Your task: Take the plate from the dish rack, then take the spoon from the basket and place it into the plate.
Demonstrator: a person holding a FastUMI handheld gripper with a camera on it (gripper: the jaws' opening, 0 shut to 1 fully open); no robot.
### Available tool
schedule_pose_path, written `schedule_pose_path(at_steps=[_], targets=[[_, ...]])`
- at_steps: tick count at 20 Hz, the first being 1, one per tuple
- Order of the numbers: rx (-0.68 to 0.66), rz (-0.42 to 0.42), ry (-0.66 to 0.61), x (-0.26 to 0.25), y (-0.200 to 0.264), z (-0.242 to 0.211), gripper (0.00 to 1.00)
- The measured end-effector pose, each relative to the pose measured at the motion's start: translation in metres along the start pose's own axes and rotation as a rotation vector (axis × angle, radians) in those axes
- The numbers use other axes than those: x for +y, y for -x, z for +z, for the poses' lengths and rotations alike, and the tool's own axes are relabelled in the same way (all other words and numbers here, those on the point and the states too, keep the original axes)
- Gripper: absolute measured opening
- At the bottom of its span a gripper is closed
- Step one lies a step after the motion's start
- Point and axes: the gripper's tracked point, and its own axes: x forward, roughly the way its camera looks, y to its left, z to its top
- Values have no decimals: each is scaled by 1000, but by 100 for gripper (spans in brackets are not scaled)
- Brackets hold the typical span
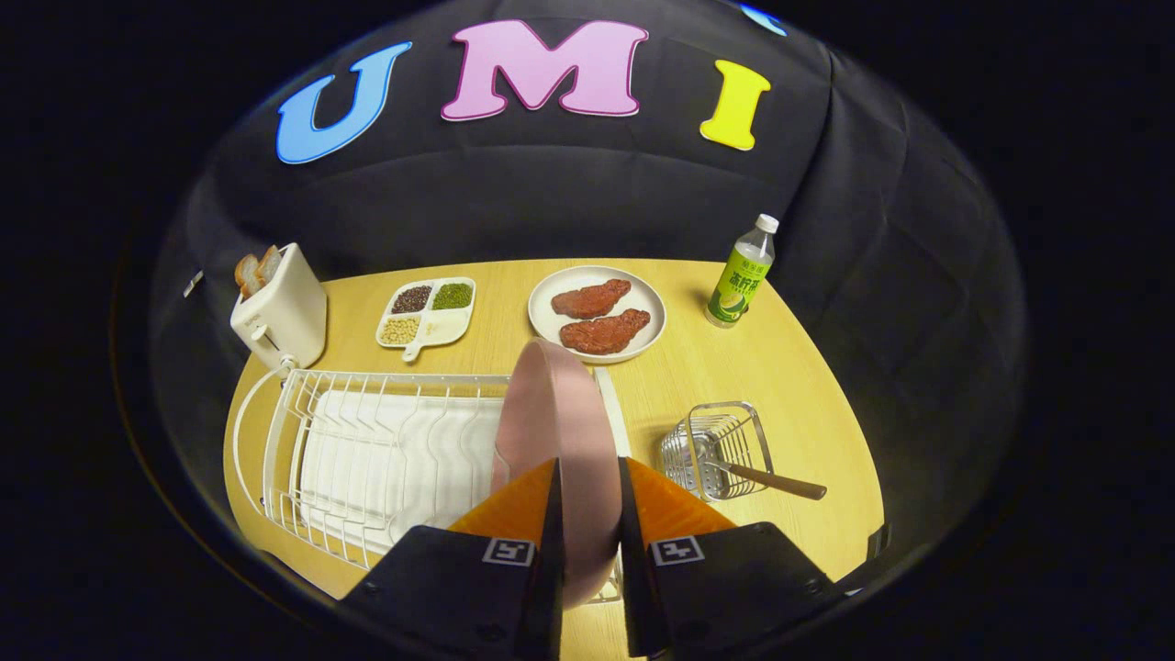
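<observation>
The gripper (587, 482) has its jaws closed to a narrow gap on the pink plate (558, 413), one jaw on each face of it, so the plate is held on edge. The plate stands upright at the right end of the rack (367, 441), and I cannot tell if its bottom edge is in the rack or already a little above it. So the step in hand is the first one, taking the plate out.

The spoon (766, 477) lies in the wire basket (721, 445) to the right of the rack, with its handle out over the rim toward the right.

The next move, I think, needs a straight lift so the plate clears the wires, then laying it flat on a free part of the counter (808, 386) near the basket. A tilt could catch the rim on the rack.
</observation>
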Motion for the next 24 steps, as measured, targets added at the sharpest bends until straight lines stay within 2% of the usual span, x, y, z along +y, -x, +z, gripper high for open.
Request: schedule_pose_path(at_steps=[4, 17, 21, 24], targets=[[-19, -71, -1, -2, 3, 4, 24], [-128, -193, 117, 1, 21, 34, 24], [-142, -189, 67, -6, 28, 40, 24], [-160, -133, 28, -6, 42, 46, 24]])
